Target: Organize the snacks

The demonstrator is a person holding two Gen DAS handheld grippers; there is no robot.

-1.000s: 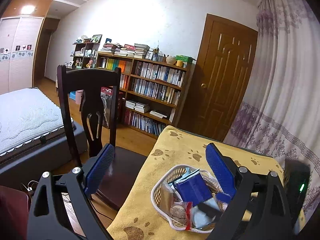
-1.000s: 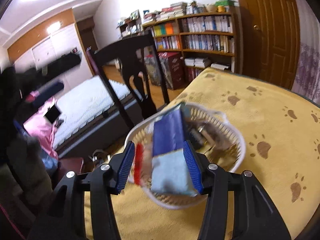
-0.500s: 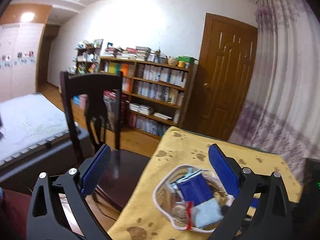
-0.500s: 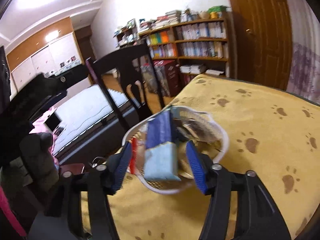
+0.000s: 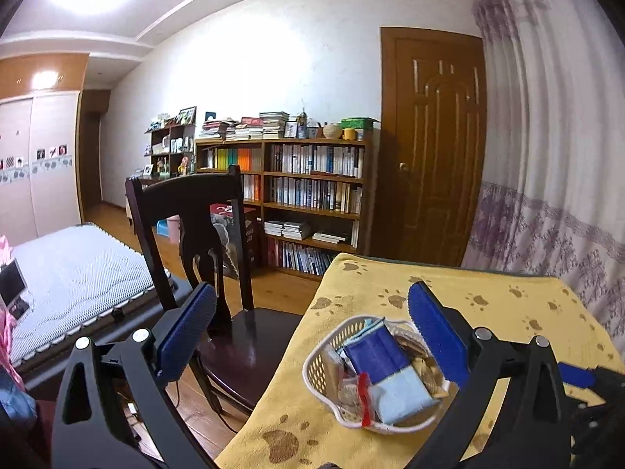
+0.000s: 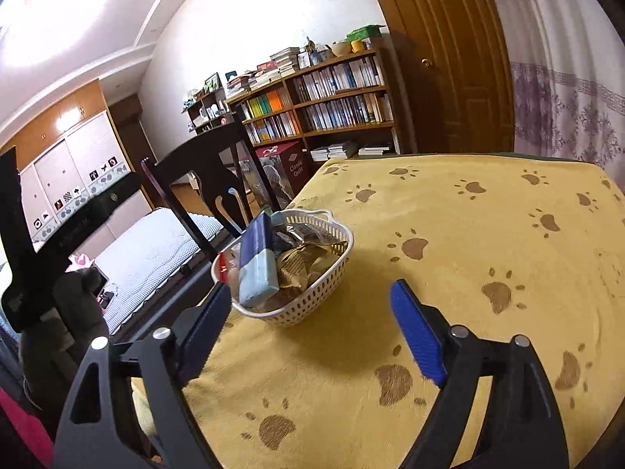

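A white basket [image 6: 297,305] of snacks sits on the yellow paw-print bench [image 6: 468,242], a blue-and-pale packet [image 6: 256,264] lying on top. The right gripper [image 6: 308,328] hangs above the cloth, its jaws wide and empty, basket at 11 o'clock. The left gripper [image 5: 312,328] likewise gapes wide, empty.

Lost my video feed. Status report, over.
Both grippers, left and right, open, empty. Blue snack pack lies in white basket on yellow cloth. Nothing in the way.
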